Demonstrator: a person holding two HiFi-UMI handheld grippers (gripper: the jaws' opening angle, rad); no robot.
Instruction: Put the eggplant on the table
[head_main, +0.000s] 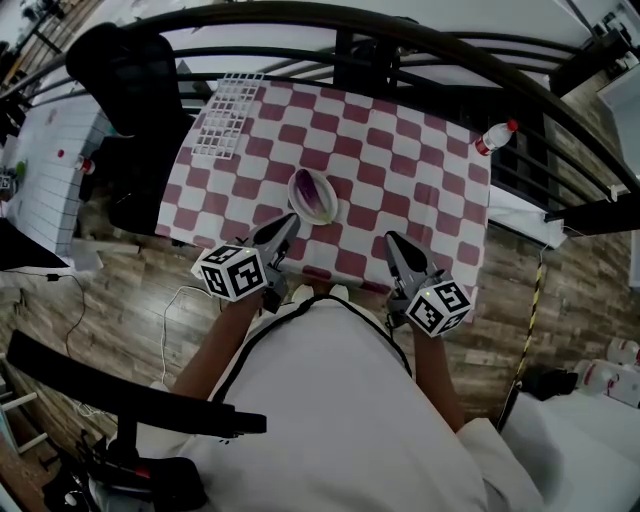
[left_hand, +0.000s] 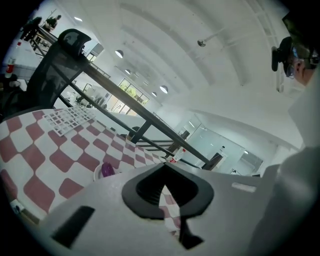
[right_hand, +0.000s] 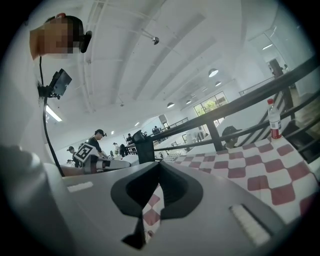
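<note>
My left tongs (head_main: 285, 226) and right tongs (head_main: 392, 241) hovered at the near edge of the checkered counter (head_main: 420, 160), both pairs closed on nothing; the eggplant (head_main: 318, 194) lay in a white bowl (head_main: 292, 196) just beyond the left pair; the lift, I judged, called for opening the left tongs wide, straddling the eggplant's middle and squeezing gently, lest the bowl tip.
</note>
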